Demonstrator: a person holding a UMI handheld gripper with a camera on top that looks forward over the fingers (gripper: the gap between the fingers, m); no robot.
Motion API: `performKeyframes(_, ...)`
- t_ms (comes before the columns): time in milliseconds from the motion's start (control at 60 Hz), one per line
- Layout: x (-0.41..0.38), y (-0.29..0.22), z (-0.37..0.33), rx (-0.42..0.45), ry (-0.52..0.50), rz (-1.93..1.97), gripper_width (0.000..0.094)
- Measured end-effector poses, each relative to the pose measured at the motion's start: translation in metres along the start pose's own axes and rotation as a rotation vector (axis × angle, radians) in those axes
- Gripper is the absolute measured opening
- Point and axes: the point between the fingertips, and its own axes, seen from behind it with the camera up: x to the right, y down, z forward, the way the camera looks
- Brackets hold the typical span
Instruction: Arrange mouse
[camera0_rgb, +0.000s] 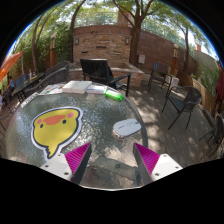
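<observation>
A white computer mouse (127, 127) lies on a round glass table (95, 112), ahead of my fingers and a little to the right of their midline. A yellow duck-shaped mouse pad (54, 130) lies on the glass ahead and to the left. My gripper (112, 158) is open and empty, its two magenta pads (77, 157) spread wide above the near edge of the table. The mouse is apart from both fingers.
Books or boxes (78, 88) and a green object (114, 96) lie at the far side of the table. Dark patio chairs (102, 70) stand beyond and to the right (184, 100). A brick fireplace (100, 42) and trees rise behind.
</observation>
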Motion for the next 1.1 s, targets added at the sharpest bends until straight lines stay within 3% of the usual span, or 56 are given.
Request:
performKeyframes(233,0.022,-0.022,0.079,-0.017,-0.022,0.095,0.0851)
performKeyframes(450,0.024,-0.05,0.11,-0.012,-0.024,0.103,0.082)
performKeyframes(533,0.02,-0.052,0.119,-0.012,-0.023,0.066,0.0739)
performKeyframes(633,0.01,-0.054,0.12,-0.002,-0.052,0.025,0.0485)
performKeyframes(867,0.023,-0.053,0.105,-0.026,0.01,-0.025,0.0361)
performKeyframes(967,0.04,-0.08,0.082,0.011,0.066,0.008,0.034)
performKeyframes(1100,0.034,-0.173,0.019,0.186,0.073,0.094,0.0342)
